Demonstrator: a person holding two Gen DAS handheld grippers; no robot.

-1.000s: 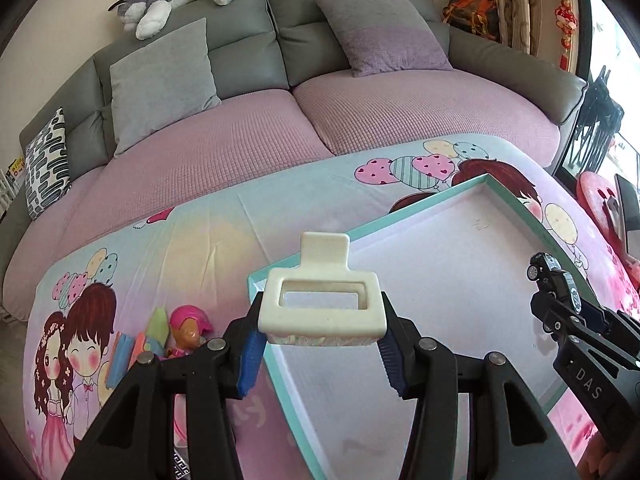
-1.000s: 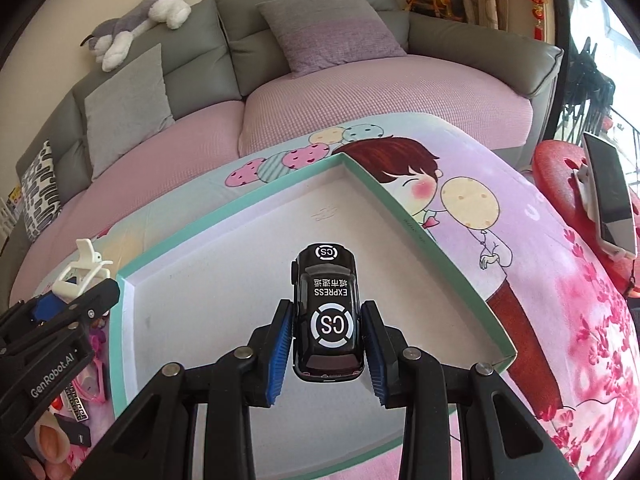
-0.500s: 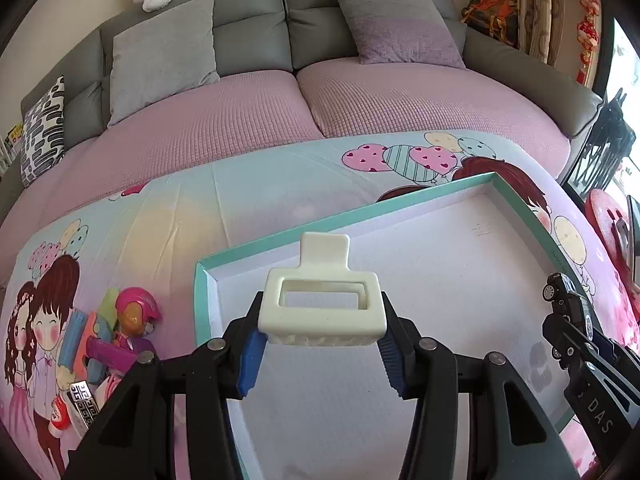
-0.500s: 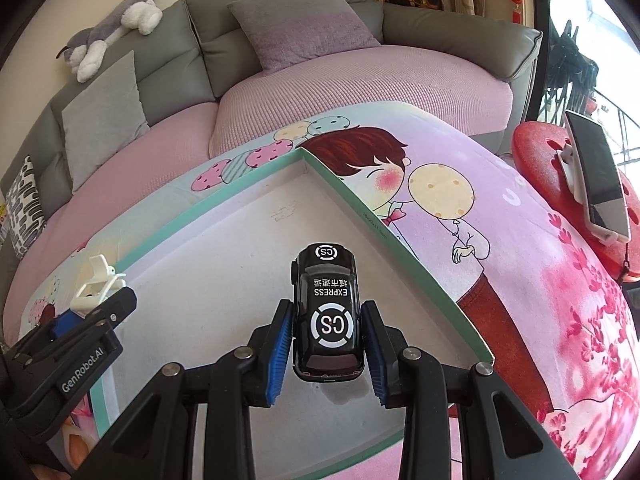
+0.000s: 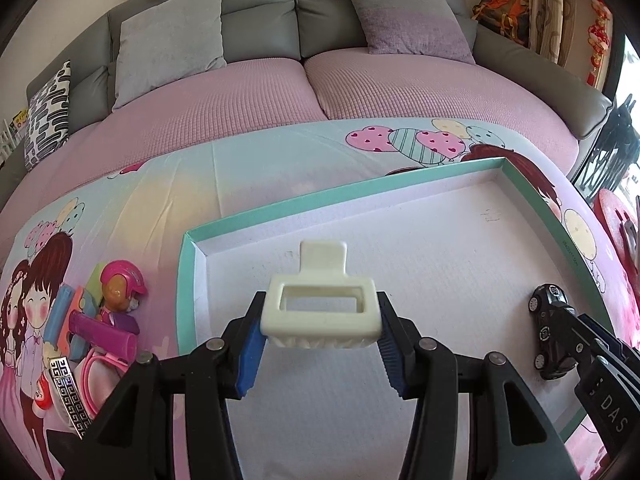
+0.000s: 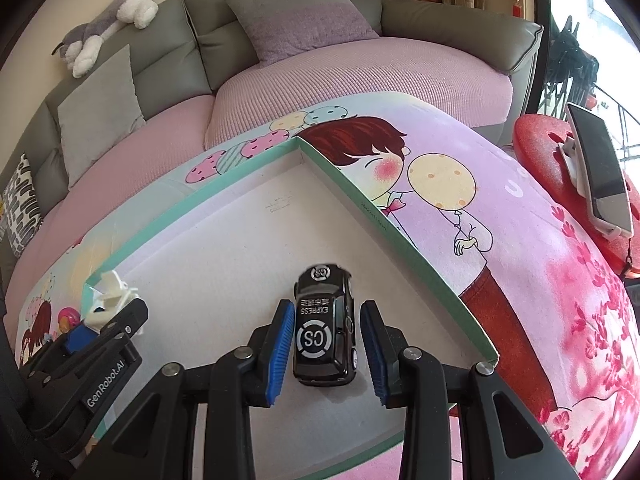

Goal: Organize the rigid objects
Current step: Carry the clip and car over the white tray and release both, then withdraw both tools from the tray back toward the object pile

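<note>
Claws first: your left claw [image 5: 320,344] is pinching a cream plastic clip [image 5: 320,312] just above the white floor of the teal-edged box [image 5: 188,280]. Your right claw [image 6: 326,344] looks spread, with gaps both sides of the black toy car [image 6: 324,332], which sits on the box floor near the right wall. Leftover toys [image 5: 104,320] are piled beside the box.

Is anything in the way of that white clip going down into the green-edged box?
Nothing visible is. The white clip, pinched in the left gripper, hangs over bare white floor of the box. The only thing inside is the black toy car, off toward the box's right wall between the right gripper's parted pads.
</note>
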